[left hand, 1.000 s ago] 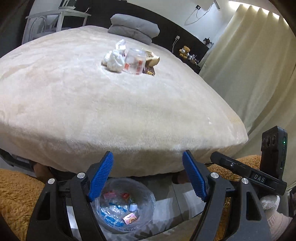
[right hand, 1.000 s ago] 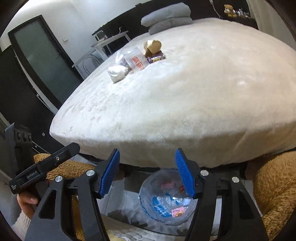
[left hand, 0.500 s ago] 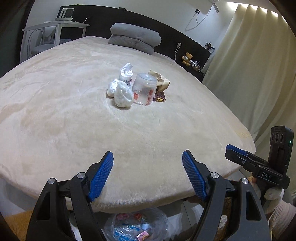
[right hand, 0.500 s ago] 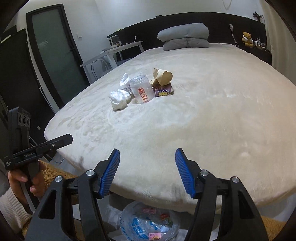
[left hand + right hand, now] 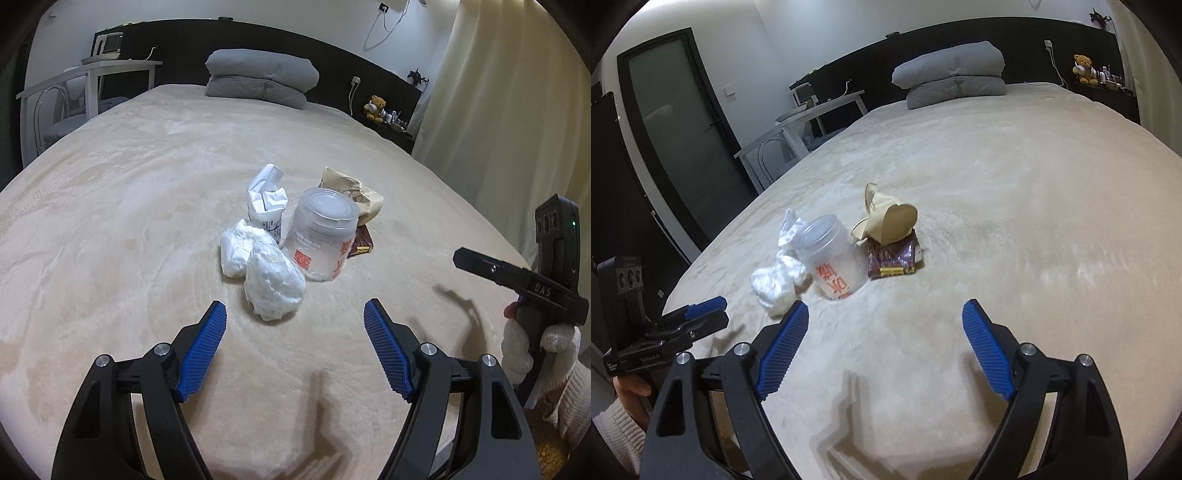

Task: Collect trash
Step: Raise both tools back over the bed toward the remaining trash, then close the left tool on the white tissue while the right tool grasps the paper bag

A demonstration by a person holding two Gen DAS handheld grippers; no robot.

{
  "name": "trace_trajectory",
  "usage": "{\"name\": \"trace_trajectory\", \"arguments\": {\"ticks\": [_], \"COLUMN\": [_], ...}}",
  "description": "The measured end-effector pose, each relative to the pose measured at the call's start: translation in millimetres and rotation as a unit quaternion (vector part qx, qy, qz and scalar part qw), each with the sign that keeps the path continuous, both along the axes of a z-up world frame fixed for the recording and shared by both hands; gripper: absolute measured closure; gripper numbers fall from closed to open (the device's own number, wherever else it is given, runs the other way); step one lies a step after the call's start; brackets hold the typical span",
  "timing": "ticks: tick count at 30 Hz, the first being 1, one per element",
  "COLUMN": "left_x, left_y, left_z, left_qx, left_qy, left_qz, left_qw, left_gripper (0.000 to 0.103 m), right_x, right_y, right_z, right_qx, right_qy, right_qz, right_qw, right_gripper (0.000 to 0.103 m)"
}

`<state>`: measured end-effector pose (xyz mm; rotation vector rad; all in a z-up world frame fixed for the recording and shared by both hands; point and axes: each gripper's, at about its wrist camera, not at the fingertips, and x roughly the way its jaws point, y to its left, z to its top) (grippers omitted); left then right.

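On the beige plush bed (image 5: 110,229) the trash pile counts out as two crumpled white tissue wads (image 5: 271,278), one torn white paper packet (image 5: 266,206), one frosted clear plastic cup with red print (image 5: 322,238), one crushed tan paper bag (image 5: 886,218) and one dark maroon foil wrapper (image 5: 892,258) (partly hidden behind the cup in the left view). Further back: two folded grey pillows (image 5: 258,79) stacked, one small yellow teddy bear (image 5: 375,108), one white side table (image 5: 92,75).

The left gripper (image 5: 295,325) is hovering wide apart over the bed (image 5: 110,221), a crumpled white tissue wad (image 5: 273,280) lying just ahead of its fingertips.
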<state>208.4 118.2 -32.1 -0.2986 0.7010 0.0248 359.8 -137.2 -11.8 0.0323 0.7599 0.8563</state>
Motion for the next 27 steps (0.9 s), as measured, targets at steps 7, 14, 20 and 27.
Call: {"name": "trace_trajectory", "arguments": {"ticks": [7, 14, 20, 27], "left_x": [36.9, 57.8, 58.6, 52.5], "left_y": [9.1, 11.9, 14.5, 17.8], "left_z": [-11.2, -25.7, -32.8, -27.1], "left_qx": [0.002, 0.012, 0.024, 0.018], "left_qy": [0.019, 0.041, 0.048, 0.036], "left_qz": [0.007, 0.007, 0.009, 0.013], "left_qw": [0.9998, 0.9991, 0.9985, 0.9991], "left_gripper": [0.028, 0.042, 0.056, 0.056], "right_x": [52.8, 87.3, 101.4, 93.5], "right_y": [29.3, 59.7, 74.7, 67.7], "right_z": [-13.6, -18.4, -27.1, -21.6], "right_qx": [0.032, 0.055, 0.054, 0.064], "right_qy": [0.057, 0.087, 0.103, 0.088], "right_qz": [-0.014, -0.008, -0.004, -0.006], "right_qw": [0.998, 0.995, 0.993, 0.994], "right_gripper": [0.018, 0.018, 0.039, 0.053]}}
